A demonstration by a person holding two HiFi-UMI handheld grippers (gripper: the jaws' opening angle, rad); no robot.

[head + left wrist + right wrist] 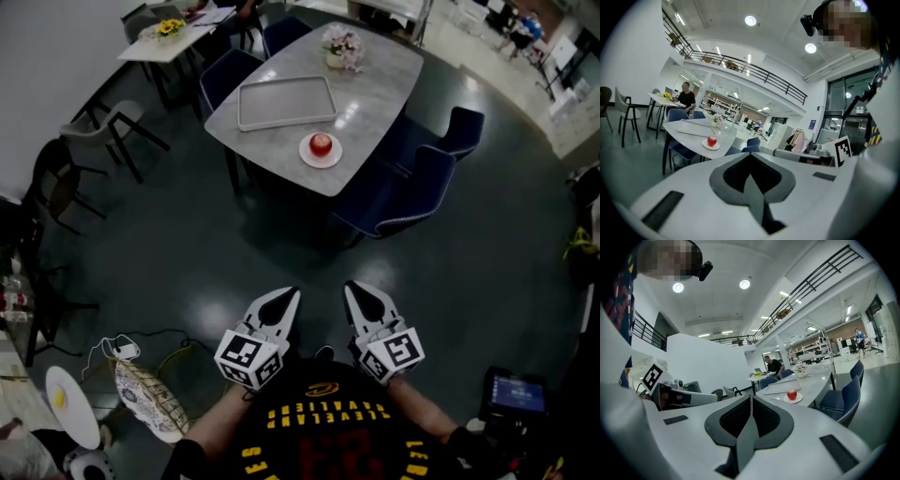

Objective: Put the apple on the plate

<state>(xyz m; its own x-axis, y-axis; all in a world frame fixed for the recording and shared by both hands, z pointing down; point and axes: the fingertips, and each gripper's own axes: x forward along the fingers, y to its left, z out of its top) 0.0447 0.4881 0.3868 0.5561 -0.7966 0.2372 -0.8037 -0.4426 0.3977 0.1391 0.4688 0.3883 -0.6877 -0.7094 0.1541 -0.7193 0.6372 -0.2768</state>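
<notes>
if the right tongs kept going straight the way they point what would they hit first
Nothing close: the dark floor ahead of the right tongs looks free. The first thing in line is probably the near end of the grey table, around the apple on its plate; depth is unclear.

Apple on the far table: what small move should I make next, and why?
Probably none beyond a step closer to check. The apple already sits on the plate on the table. The left claw and right claw are both shut, empty and well short of the table, so there seems nothing left to carry.
</notes>
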